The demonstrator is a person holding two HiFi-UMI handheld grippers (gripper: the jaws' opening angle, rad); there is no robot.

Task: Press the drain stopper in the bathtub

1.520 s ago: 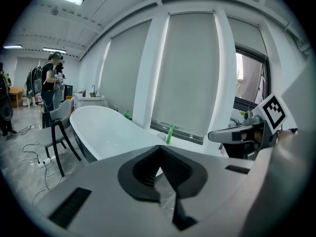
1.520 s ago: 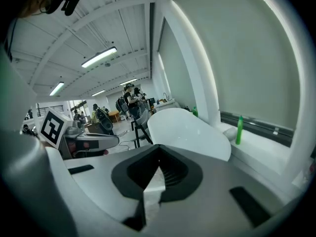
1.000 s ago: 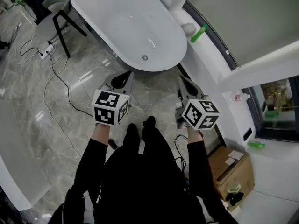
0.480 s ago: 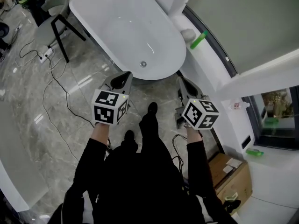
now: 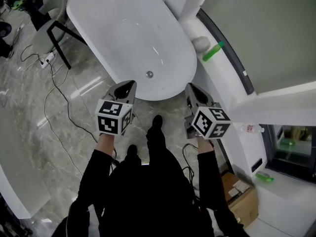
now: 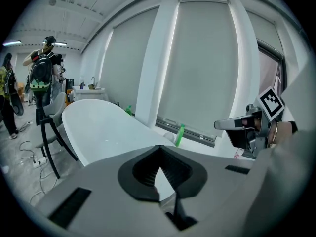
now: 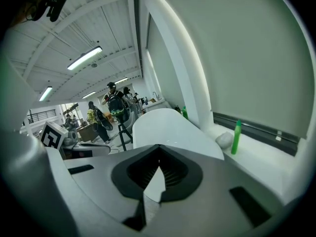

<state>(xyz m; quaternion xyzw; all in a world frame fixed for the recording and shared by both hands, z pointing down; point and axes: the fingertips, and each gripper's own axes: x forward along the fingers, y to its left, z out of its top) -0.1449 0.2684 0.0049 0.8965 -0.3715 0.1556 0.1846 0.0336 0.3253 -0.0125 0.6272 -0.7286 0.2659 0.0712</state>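
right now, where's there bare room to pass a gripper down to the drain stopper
The bathtub basin is bare all around the drain stopper, near rim to far end. The marble floor between the tub and the person's shoes is free too. Crowded: the window sill at right with the green bottle, and the chair and cables at left.

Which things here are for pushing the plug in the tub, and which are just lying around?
For the job:
- bathtub
- drain stopper in its bottom
- left gripper and right gripper, both shut and empty

Just lying about:
- green bottle on the sill
- chair
- cables on the floor
- cardboard box
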